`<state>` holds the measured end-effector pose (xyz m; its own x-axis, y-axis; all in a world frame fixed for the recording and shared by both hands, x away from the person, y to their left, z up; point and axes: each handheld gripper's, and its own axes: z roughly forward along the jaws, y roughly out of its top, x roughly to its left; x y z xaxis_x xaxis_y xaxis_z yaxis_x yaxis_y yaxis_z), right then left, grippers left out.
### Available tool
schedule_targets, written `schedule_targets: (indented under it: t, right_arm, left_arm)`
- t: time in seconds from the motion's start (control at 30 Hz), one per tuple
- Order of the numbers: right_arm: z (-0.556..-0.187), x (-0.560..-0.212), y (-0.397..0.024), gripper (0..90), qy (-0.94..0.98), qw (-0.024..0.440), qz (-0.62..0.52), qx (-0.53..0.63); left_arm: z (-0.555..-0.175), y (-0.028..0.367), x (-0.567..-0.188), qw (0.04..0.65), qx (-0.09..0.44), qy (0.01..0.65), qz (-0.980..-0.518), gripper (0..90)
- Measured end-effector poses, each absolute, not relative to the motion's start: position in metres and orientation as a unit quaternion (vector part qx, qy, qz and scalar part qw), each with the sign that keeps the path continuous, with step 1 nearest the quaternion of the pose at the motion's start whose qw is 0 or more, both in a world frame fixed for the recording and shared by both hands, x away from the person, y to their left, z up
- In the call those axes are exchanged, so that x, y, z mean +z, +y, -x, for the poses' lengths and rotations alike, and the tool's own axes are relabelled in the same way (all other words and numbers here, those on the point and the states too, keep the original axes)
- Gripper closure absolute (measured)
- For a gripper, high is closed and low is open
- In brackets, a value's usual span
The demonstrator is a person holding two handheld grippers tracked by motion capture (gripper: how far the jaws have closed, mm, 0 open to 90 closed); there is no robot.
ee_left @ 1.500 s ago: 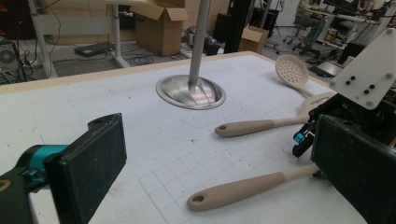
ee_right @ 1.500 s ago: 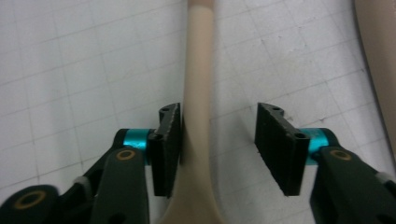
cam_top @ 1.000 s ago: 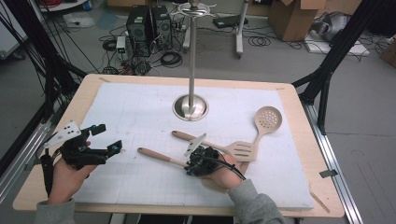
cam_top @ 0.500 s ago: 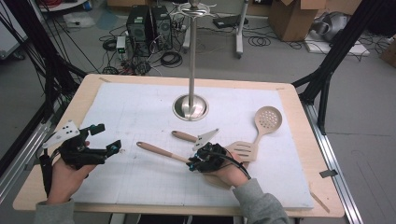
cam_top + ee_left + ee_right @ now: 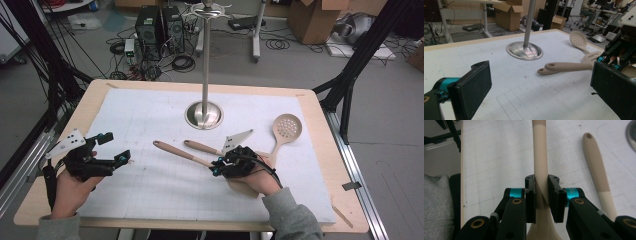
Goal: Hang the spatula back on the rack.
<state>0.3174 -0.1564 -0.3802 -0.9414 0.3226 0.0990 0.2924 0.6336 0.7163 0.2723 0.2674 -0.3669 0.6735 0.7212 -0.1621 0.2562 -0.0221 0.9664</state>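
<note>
Right gripper (image 5: 541, 195) pinches beige spoon (image 5: 540, 162) at the neck; left gripper (image 5: 536, 95) jaws spread wide, holding nothing, over white mat (image 5: 150, 125).

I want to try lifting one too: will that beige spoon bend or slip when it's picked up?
Probably stiff: the beige long-handled spoon stays straight beyond the right tool. It might swivel, since the smooth rounded handle is gripped at one narrow spot.

Beyond the wooden table (image 5: 320, 125), a grey floor holds computer towers (image 5: 160, 27), tangled cables (image 5: 180, 62) and cardboard boxes (image 5: 312, 20).
</note>
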Motion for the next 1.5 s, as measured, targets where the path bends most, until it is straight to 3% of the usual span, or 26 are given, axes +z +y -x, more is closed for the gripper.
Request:
schedule_targets:
  t: [0.9,1.5]
  right_arm:
    - [-0.345,-0.321,-0.221,78.1,0.867,0.064,-0.156,0.469]
    - [-0.367,-0.298,-0.253,78.2,0.849,0.057,-0.169,0.498]
  left_arm:
    - [-0.272,0.269,-0.369,0.601,0.189,0.356,-0.690,3.9]
    - [-0.268,0.268,-0.369,0.599,0.193,0.356,-0.691,3.9]
